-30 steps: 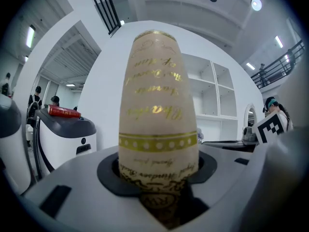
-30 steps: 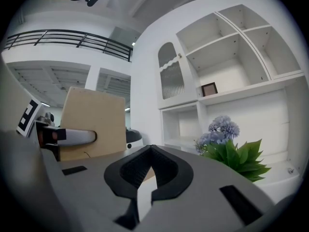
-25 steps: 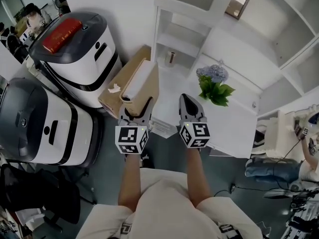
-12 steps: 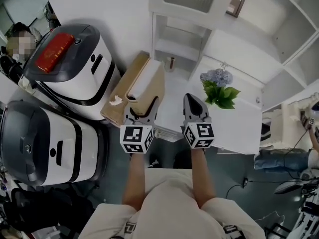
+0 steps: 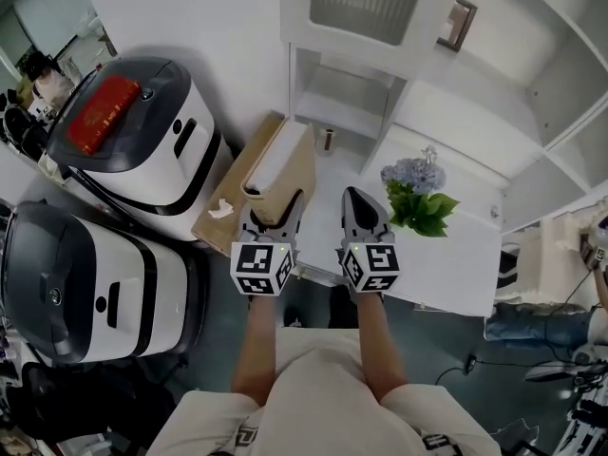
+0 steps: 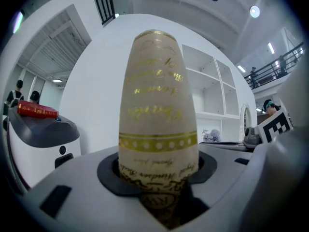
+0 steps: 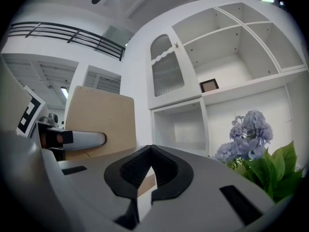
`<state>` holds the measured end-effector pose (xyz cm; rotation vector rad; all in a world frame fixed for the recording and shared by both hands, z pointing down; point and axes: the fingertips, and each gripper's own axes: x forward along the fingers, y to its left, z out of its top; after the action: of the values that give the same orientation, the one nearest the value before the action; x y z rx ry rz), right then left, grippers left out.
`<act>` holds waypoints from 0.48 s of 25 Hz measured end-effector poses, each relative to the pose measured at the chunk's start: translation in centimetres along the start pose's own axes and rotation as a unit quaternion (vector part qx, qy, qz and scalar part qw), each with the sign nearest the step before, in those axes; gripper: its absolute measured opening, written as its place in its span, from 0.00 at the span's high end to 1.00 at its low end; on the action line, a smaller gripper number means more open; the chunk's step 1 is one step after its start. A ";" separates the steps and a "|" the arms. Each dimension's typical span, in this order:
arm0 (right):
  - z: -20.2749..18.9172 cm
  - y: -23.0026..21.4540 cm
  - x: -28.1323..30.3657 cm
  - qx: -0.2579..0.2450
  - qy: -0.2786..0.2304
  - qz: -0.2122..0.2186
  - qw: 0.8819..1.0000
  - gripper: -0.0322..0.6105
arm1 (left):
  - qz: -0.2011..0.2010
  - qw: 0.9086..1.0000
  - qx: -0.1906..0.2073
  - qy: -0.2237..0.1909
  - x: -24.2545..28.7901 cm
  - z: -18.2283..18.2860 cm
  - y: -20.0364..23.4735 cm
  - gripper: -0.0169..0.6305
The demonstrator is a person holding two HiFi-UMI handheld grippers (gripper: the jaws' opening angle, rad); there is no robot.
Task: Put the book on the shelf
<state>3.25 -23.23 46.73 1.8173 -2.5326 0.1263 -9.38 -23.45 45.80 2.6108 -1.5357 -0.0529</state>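
Since a second ago, we have carried the book [image 6: 157, 110] closer to the white shelf unit [image 5: 347, 112], and both grippers have advanced with it over the edge of the white table [image 5: 456, 255].

We hold the tan book with gold lettering upright in the left gripper [image 5: 270, 212]. The jaws are clamped on its lower end, with the spine facing back toward the gripper and most of the book standing tall above the grip. The open shelf compartment lies ahead and slightly to the right of this gripper.

Just to the right, the right gripper [image 5: 362, 205] points the same way. Its jaws are pressed together with nothing between them. A bunch of pale blue flowers [image 5: 418, 190] stands to its right.

Well to the left of the left gripper are two white machines, and a red book [image 5: 100, 117] lies on top of the farther one.

We judge the main risk to be the low grip. The tall book could tip or twist between the pads. Its top corner could also catch the compartment's frame, or knock the small brown item [image 5: 328, 141] standing inside.
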 end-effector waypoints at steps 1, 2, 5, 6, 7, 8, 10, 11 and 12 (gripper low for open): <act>0.1 -0.1 0.5 0.000 0.000 0.003 1.000 0.91 | 0.000 1.000 0.004 0.001 0.6 0.1 0.1 0.61; 0.2 -0.1 1.0 0.000 0.000 0.006 1.000 0.91 | 0.001 1.000 0.006 0.001 1.3 0.3 0.2 0.61; 0.7 -0.6 2.2 -0.003 -0.002 0.012 1.000 0.91 | 0.001 1.000 0.007 0.000 3.6 0.5 0.4 0.61; 0.8 -0.9 2.4 -0.004 -0.003 0.012 1.000 0.91 | -0.002 1.000 0.007 0.001 4.3 0.5 0.3 0.61; 0.8 -1.1 2.7 -0.004 -0.003 0.012 1.000 0.91 | -0.004 1.000 0.008 0.002 5.0 0.5 0.3 0.61; 0.8 -1.2 3.0 -0.004 -0.003 0.013 1.000 0.91 | -0.006 1.000 0.009 0.004 5.6 0.4 0.3 0.61; 0.9 -1.3 3.8 -0.003 -0.004 0.017 1.000 0.91 | -0.007 1.000 0.011 0.006 6.8 0.4 0.5 0.61; 1.0 -1.4 4.2 -0.003 -0.005 0.019 1.000 0.91 | -0.007 1.000 0.013 0.006 7.3 0.5 0.6 0.61; 1.1 -1.5 4.6 -0.003 -0.005 0.020 1.000 0.91 | -0.007 1.000 0.014 0.007 7.9 0.5 0.7 0.61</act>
<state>3.25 -28.18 46.04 1.7696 -2.5744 0.1090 -6.18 -30.75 45.57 2.6382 -1.5240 -0.0160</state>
